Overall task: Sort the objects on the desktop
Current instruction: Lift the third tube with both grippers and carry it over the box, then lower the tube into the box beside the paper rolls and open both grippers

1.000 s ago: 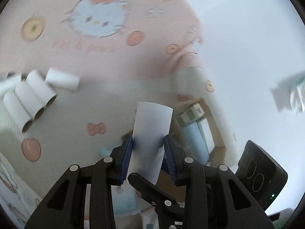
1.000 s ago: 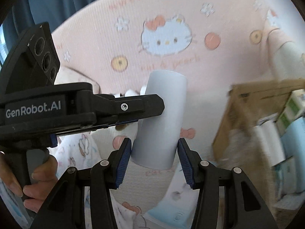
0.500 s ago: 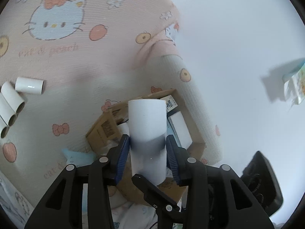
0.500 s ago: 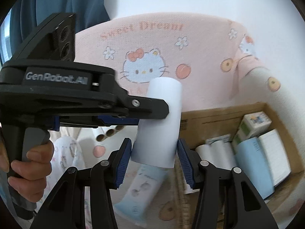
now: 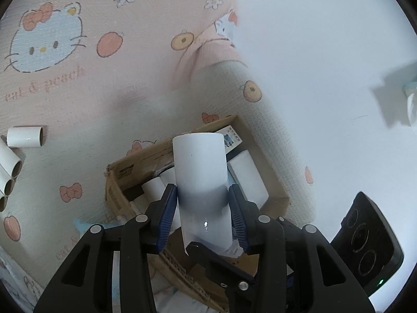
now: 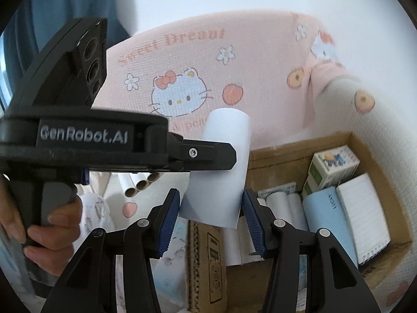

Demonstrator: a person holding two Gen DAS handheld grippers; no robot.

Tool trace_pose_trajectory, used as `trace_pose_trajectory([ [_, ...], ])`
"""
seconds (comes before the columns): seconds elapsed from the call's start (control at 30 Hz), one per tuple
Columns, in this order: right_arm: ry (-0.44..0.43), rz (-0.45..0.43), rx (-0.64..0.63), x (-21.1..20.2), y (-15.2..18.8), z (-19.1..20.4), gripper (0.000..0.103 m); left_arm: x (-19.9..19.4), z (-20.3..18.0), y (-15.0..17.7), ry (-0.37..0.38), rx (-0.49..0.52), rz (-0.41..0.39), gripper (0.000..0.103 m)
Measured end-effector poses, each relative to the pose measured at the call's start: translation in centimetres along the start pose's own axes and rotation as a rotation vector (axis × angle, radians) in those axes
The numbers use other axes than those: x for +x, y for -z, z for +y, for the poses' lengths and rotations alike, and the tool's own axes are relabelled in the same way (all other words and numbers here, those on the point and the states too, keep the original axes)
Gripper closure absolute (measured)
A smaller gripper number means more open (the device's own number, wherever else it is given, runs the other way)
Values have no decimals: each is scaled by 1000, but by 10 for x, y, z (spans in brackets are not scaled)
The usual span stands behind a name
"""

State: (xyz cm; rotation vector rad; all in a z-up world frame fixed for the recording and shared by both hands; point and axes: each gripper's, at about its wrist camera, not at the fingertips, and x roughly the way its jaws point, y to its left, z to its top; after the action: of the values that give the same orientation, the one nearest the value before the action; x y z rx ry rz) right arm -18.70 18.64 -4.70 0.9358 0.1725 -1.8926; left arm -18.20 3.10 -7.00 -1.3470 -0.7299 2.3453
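My left gripper point(image 5: 202, 210) is shut on a white paper tube point(image 5: 202, 180) and holds it upright above the open cardboard box point(image 5: 114, 182). My right gripper point(image 6: 212, 219) is shut on another white tube point(image 6: 221, 177), held above the box's left wall point(image 6: 208, 258). The left gripper's body point(image 6: 83, 135) crosses in front of that tube. Inside the box lie white rolls point(image 6: 282, 203), a pale blue pack point(image 6: 328, 221), a white notebook point(image 6: 365, 208) and a small printed carton point(image 6: 333, 167).
Several more tubes point(image 5: 23, 137) lie on the Hello Kitty cloth point(image 5: 78, 99) at the left, also seen in the right wrist view point(image 6: 140, 182). A blue-white packet point(image 6: 169, 263) lies left of the box. A white wall stands behind.
Both grippers, each still holding its tube, have moved from the open cloth to over the cardboard box. The box's contents have come into full view.
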Motion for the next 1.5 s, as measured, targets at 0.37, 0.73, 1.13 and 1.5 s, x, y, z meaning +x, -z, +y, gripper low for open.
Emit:
trace_pose_trajectory([
  [0.37,-107,110,102,24,-11,-49,55,40,-12,-21,-93,-17,109,59],
  [0.73,-174,287,162,79,1,-71,56,96,-12,-28,-306,-10,313,59],
  [1.13,-347,393,324,109,13,-85,58,120,-4,-22,-404,-4,443,59],
  [1.5,-373,510,319,141,8,-74,59,127,5,-22,-464,20,512,60],
])
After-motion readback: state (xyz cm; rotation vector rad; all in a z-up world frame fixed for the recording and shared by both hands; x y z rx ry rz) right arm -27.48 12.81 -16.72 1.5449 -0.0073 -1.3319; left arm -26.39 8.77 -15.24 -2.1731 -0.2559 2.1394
